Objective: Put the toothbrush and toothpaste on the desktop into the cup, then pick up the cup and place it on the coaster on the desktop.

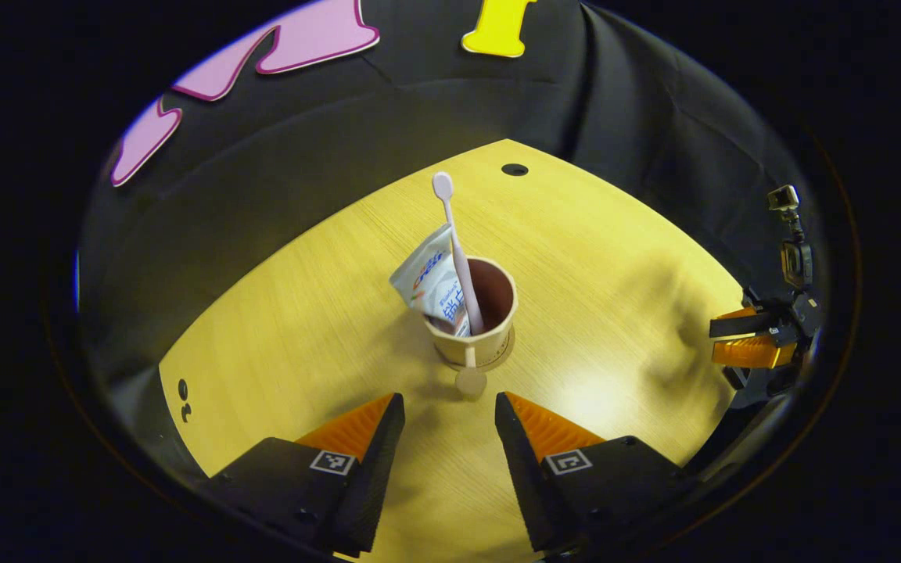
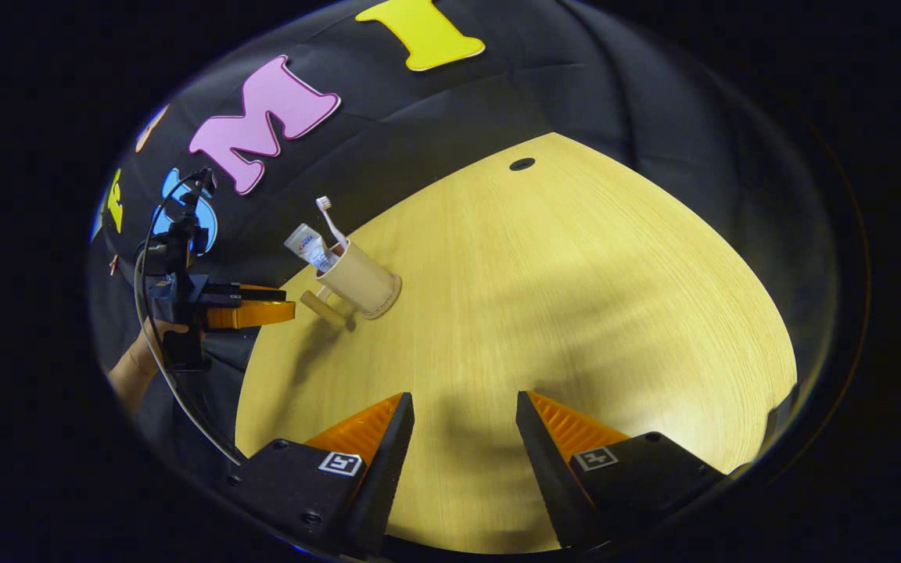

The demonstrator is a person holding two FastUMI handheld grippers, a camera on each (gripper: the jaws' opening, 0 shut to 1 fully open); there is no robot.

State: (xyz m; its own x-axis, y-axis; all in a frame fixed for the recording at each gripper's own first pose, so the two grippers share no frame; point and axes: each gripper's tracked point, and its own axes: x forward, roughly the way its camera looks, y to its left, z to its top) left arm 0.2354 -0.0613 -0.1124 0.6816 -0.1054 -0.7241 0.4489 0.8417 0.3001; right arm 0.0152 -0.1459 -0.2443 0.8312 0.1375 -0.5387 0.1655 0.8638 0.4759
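Observation:
A beige cup (image 1: pixel 489 332) with a brown inside stands upright mid-table on a round wooden coaster (image 1: pixel 507 357). A pink toothbrush (image 1: pixel 456 242) and a white toothpaste tube (image 1: pixel 428 283) stick up out of it. The cup's handle ends in a round knob (image 1: pixel 470 381) that points toward my left gripper (image 1: pixel 449 403), which is open just short of it, touching nothing. My right gripper (image 2: pixel 464 403) is open over bare table, far from the cup (image 2: pixel 357 277). In the left gripper view the right gripper (image 1: pixel 748 340) sits at the table's right edge.
The yellow wooden table (image 1: pixel 325 336) has a small dark hole (image 1: pixel 514 169) near its far corner. Black cloth walls close in behind. In the right gripper view a hand (image 2: pixel 138 360) holds the left gripper (image 2: pixel 251 313) beside the cup, with a cable hanging down.

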